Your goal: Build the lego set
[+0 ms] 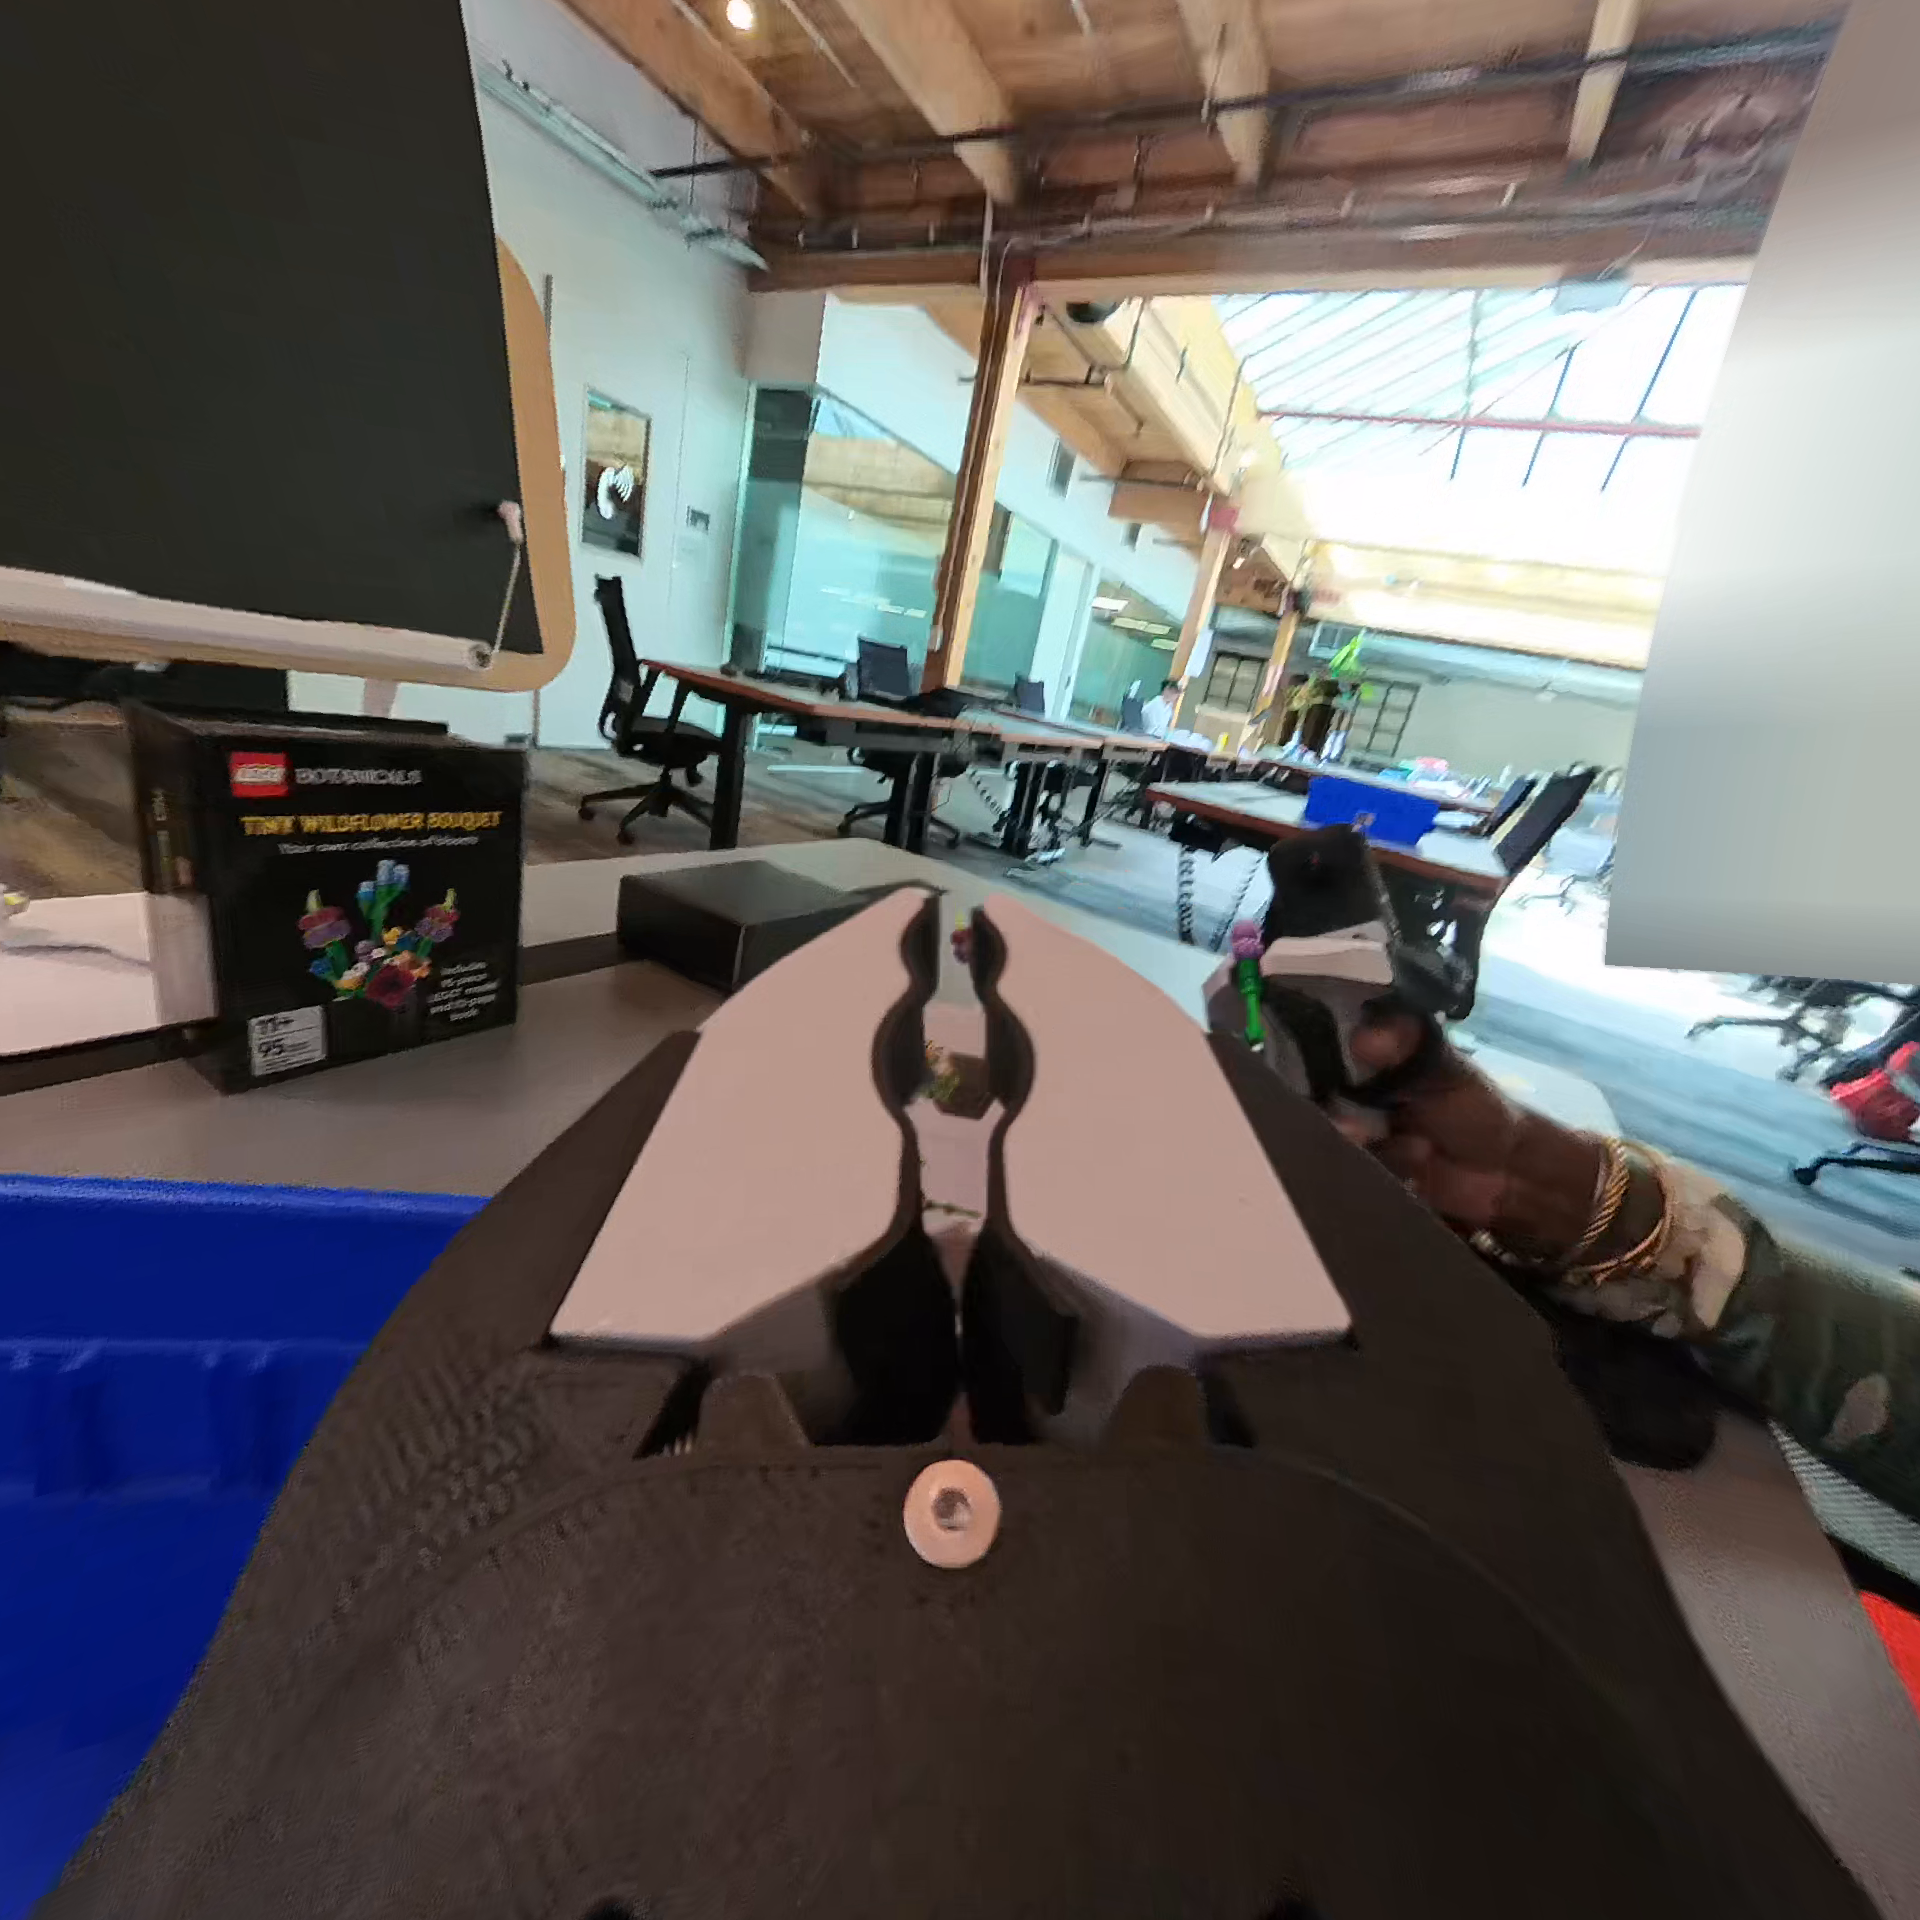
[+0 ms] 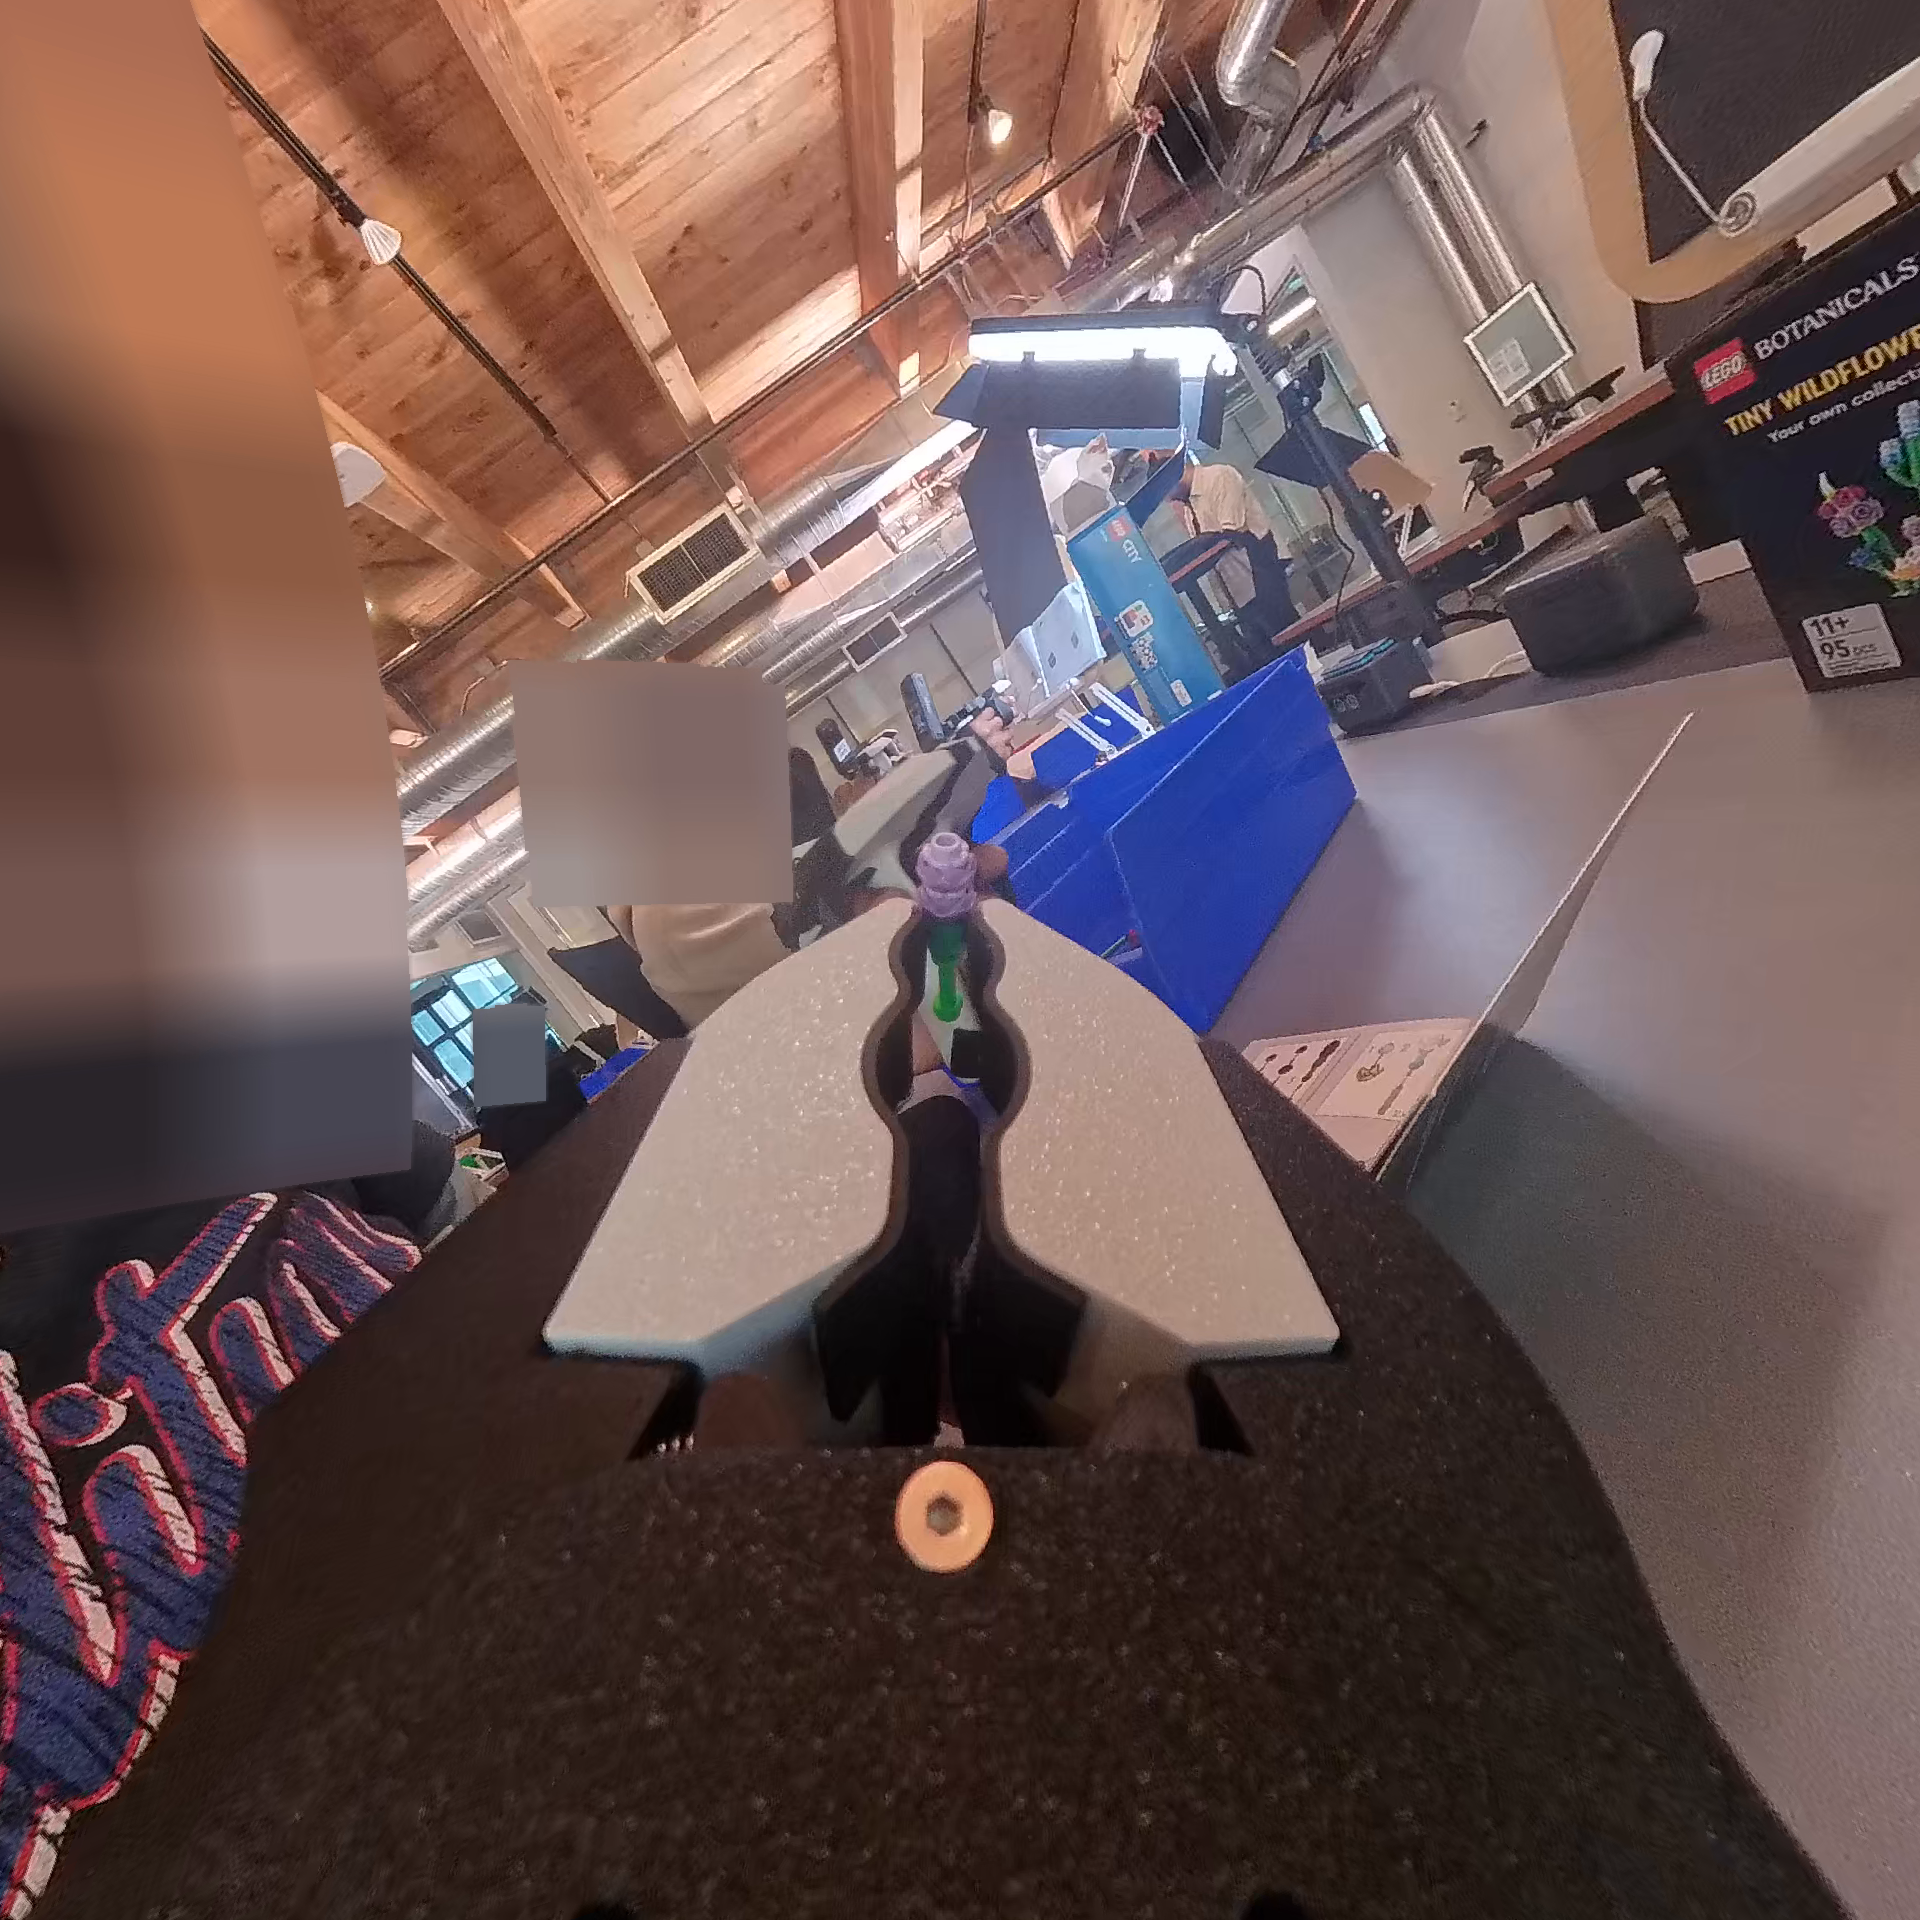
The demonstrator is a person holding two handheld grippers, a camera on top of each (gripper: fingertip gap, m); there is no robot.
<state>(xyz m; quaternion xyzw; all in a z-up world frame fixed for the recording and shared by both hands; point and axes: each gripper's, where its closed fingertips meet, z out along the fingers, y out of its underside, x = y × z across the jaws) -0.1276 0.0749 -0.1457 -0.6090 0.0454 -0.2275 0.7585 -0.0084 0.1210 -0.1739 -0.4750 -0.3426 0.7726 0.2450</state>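
R gripper (image 2: 948,914) clamped on a lego flower stem (image 2: 943,956) — green stalk pinched between the tips, purple bud poking out past them, held up off the table (image 2: 1714,1039). L gripper (image 1: 961,914) jaws nearly together w/ a narrow gap; something small shows at the tips, can't tell if it's gripped. Lego box (image 1: 364,894) stands upright toward the table's far edge, blue bin (image 1: 156,1403) at near-left — instruction sheet (image 2: 1361,1070) lies flat by R gripper.
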